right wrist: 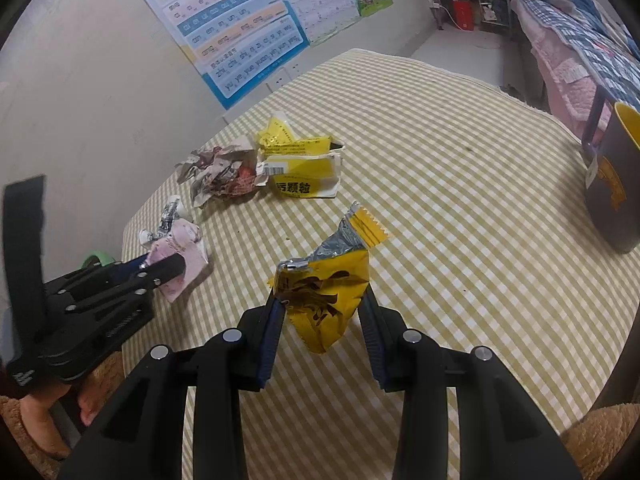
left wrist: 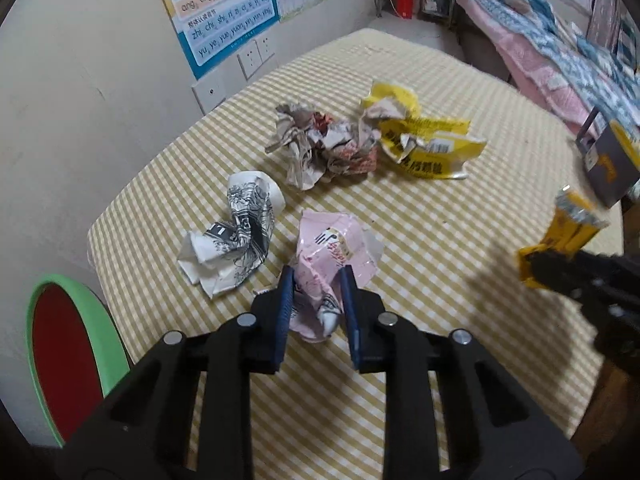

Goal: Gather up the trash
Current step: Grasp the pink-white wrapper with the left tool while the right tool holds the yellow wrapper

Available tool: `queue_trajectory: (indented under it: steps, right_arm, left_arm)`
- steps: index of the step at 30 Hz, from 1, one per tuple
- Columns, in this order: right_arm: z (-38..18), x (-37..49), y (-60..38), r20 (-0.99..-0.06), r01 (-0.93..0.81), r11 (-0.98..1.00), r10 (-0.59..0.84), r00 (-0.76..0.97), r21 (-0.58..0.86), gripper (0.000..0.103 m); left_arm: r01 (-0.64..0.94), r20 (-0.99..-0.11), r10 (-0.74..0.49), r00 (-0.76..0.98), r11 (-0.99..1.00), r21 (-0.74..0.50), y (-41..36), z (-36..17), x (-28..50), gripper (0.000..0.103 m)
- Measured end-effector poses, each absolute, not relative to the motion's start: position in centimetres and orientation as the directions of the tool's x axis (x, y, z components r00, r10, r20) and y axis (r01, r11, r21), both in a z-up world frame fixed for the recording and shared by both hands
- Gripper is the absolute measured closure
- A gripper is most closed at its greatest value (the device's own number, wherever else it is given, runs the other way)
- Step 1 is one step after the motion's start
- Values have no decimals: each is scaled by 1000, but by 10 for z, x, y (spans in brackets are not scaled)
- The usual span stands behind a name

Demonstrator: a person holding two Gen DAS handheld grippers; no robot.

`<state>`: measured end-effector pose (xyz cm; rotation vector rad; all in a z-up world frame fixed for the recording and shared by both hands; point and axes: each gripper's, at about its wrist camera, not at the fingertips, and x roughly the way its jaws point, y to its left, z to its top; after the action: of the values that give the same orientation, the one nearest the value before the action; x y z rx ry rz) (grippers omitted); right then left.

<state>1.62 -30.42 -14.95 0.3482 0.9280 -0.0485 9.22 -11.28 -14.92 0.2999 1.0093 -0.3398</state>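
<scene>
My left gripper [left wrist: 318, 278] is shut on a crumpled pink wrapper [left wrist: 336, 248] lying on the checked tablecloth [left wrist: 440, 220]; the same wrapper [right wrist: 182, 254] shows under its fingers in the right wrist view. Beside it lie a black-and-white crumpled paper [left wrist: 236, 236], a grey-red paper wad [left wrist: 320, 144] and a torn yellow packet [left wrist: 424, 136]. My right gripper [right wrist: 322, 300] is shut on a yellow-and-silver snack wrapper [right wrist: 328, 288], held above the cloth; that wrapper [left wrist: 560, 236] also appears at the right edge of the left wrist view.
A dark bin with a yellow liner [right wrist: 612, 184] stands at the table's right edge. A green-rimmed red stool [left wrist: 68, 356] sits left of the table. A wall with posters [left wrist: 224, 12] borders the table's left side; a bed [left wrist: 560, 52] lies beyond.
</scene>
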Motion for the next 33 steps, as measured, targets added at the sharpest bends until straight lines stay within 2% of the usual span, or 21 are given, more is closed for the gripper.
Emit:
queue_trajectory:
  steps: [15, 28, 33]
  right_arm:
    - [-146, 16, -275, -788, 114, 972, 94, 608, 204, 67]
    - [-135, 12, -222, -779, -11, 996, 75, 622, 88, 67]
    - [-137, 13, -218, -787, -8, 998, 58, 614, 68, 67]
  left_arm:
    - [292, -790, -173, 588, 956, 9, -51, -80, 50, 80]
    - [233, -772, -189, 607, 971, -55, -9, -70, 34, 80]
    - [231, -777, -203, 596, 970, -76, -2, -75, 29, 80]
